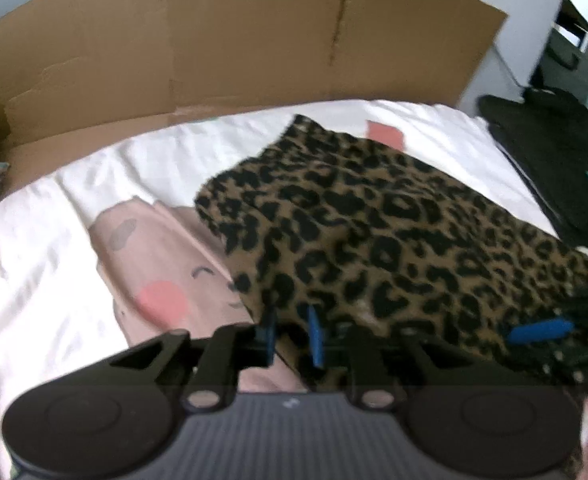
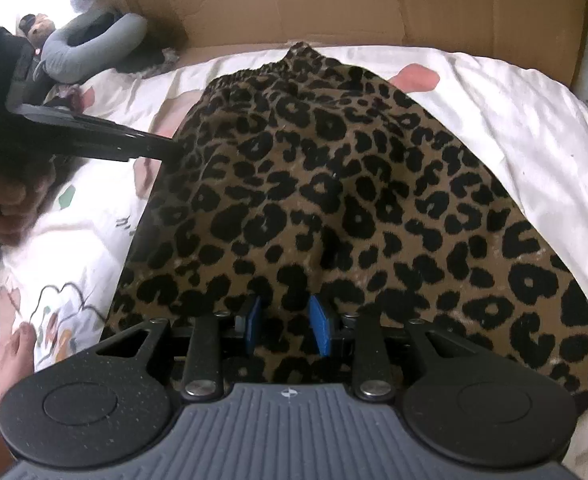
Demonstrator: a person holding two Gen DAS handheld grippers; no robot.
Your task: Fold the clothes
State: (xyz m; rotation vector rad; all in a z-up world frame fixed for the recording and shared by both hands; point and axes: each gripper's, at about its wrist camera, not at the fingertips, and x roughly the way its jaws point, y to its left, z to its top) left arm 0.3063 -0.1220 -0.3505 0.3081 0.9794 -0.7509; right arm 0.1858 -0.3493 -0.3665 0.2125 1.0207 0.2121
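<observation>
Left tool: blue pads slightly apart at the near left edge of the leopard-print garment; whether they pinch the cloth cannot be told. Right tool: pads apart, with a fold of the garment's near edge between them; contact is unclear. The garment lies spread on the bed, over a white sheet with pink shapes. A cardboard sheet stands along the far side. Dark clothes lie at the right.
</observation>
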